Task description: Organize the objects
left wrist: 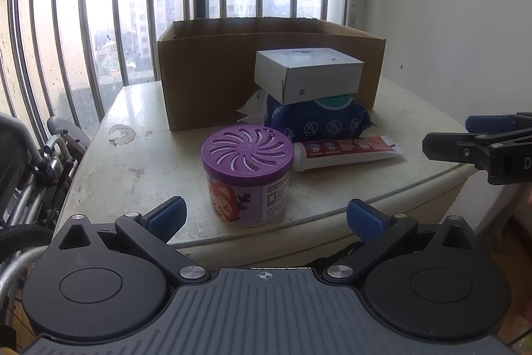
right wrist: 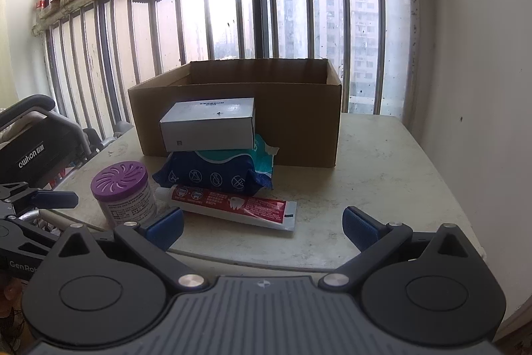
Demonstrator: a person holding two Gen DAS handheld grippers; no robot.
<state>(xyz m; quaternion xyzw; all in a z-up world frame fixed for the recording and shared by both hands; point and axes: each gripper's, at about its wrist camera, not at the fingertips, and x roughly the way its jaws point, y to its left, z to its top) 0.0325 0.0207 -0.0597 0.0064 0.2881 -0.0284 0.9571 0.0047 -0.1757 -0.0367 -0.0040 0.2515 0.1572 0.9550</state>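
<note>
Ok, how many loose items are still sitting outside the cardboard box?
4: purple-lidded jar nearest the front edge, toothpaste tube lying beside it, blue pack against the cardboard box, white carton on top. Others may hide behind.

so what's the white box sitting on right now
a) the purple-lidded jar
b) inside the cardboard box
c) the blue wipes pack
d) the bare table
c: the white box rests on top of the blue wipes pack, in front of the cardboard box.

A round purple-lidded tub [left wrist: 247, 175] stands upright near the counter's front edge. Beside it lies a red-and-white tube [left wrist: 345, 148]. Behind, a white box [left wrist: 307, 75] sits on a blue packet [left wrist: 319, 122], before an open cardboard box [left wrist: 212, 65].
</note>
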